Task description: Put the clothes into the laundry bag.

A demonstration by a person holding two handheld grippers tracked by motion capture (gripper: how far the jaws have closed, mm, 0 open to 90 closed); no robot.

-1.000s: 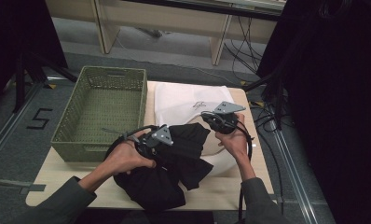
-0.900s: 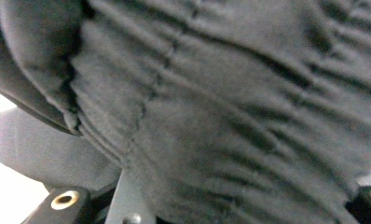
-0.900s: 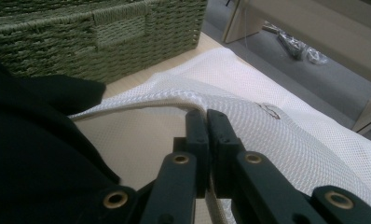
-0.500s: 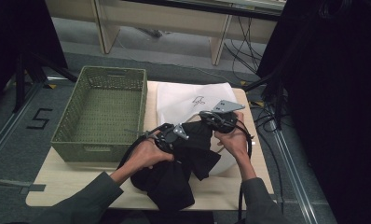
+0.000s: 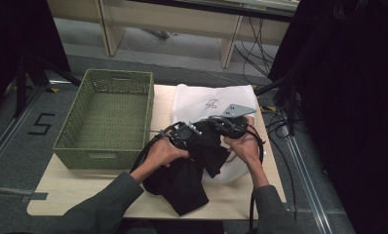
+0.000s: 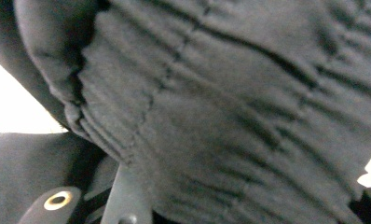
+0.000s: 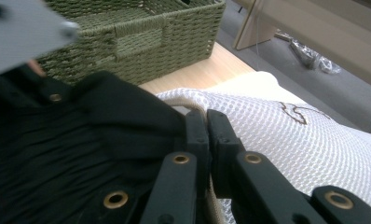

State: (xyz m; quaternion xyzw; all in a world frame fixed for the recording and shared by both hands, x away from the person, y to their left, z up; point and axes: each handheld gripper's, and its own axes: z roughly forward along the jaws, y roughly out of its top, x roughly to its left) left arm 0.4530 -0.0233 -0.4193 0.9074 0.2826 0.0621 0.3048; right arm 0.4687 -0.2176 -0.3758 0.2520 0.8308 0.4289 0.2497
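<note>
A black garment (image 5: 182, 175) lies bunched on the wooden table (image 5: 85, 190), its upper part raised to the mouth of a white mesh bag (image 5: 206, 97). In the high view my left gripper (image 5: 182, 131) is pressed into the garment's top and seems shut on it. In the left gripper view, ribbed black cloth (image 6: 221, 116) covers the jaws. My right gripper (image 7: 207, 122) is shut on the mesh bag's (image 7: 286, 135) beige corded rim, with the black garment (image 7: 58, 140) right beside it. In the high view the right gripper (image 5: 221, 124) sits close to the left one.
A green woven basket (image 5: 104, 117) stands at the left of the table, close to the garment; its wall (image 7: 127, 42) is just beyond the grippers. Cables run along the floor to the right. Bare tabletop lies in front of the basket.
My left gripper has carried the garment's top to the right, up to the bag's mouth and the right gripper. The right gripper has stayed on the bag's rim.
</note>
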